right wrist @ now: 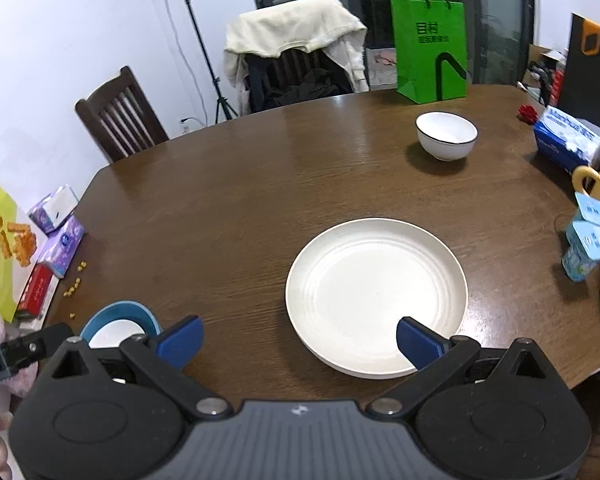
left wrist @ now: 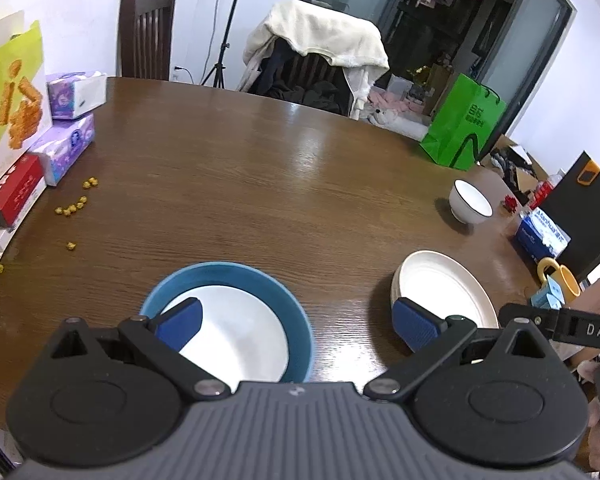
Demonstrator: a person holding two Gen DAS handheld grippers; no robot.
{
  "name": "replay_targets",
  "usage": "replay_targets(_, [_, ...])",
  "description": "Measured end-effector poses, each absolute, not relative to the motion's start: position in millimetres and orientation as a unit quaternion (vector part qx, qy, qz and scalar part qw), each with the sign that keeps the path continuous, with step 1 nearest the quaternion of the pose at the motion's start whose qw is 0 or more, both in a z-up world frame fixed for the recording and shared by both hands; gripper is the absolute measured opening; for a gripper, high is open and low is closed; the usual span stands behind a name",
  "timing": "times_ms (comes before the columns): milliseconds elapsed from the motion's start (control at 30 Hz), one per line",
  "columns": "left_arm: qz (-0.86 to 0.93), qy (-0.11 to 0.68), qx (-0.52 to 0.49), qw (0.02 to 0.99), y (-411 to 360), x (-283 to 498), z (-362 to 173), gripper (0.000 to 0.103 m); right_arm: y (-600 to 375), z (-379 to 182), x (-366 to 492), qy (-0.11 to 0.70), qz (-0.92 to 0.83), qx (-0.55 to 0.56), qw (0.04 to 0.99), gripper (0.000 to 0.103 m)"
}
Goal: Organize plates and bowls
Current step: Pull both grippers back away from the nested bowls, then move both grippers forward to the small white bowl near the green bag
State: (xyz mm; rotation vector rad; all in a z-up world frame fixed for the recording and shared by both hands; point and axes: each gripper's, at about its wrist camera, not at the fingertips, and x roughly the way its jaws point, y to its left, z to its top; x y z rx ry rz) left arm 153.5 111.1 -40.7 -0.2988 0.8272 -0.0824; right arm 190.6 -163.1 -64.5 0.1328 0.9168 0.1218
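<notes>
Near the table's (right wrist: pixel 260 168) front edge sit 2 dishes: a blue-rimmed bowl (left wrist: pixel 236 316) toward the left and a cream plate (right wrist: pixel 376 296) toward the right. A white bowl with a dark rim (right wrist: pixel 446 135) stands well apart, nearer the far right corner. Left gripper (left wrist: pixel 296 322) and right gripper (right wrist: pixel 300 340) both hang spread wide, grasping nothing. My judgement: pinching the plate's shallow rim may let it slip or skid toward the edge.

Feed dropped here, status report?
Left gripper and right gripper open, empty. Blue plate, cream plate, white bowl unstacked. Path clear.
</notes>
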Motion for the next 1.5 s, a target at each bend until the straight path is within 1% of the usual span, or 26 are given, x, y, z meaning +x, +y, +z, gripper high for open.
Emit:
replay_targets(333, [-0.044, 0.403, -0.139, 0.904, 80.9, 171.4, -38.0, 0.103, -189.3, -62.2, 209.6, 0.445, 0.057, 0.069, 0.891, 0.103])
replay_targets(800, [-0.051, 0.411, -0.134, 0.9, 37.0, 215.4, -32.9, 0.103, -261.8, -55.2, 243.0, 0.426, 0.023, 0.103, 0.898, 0.103])
replay_targets(1500, [-0.095, 0.42, -0.075, 0.899, -52.2, 306.1, -24.1, 0.103, -363.6, -71.2, 316.3, 0.408, -0.041, 0.137, 0.902, 0.103])
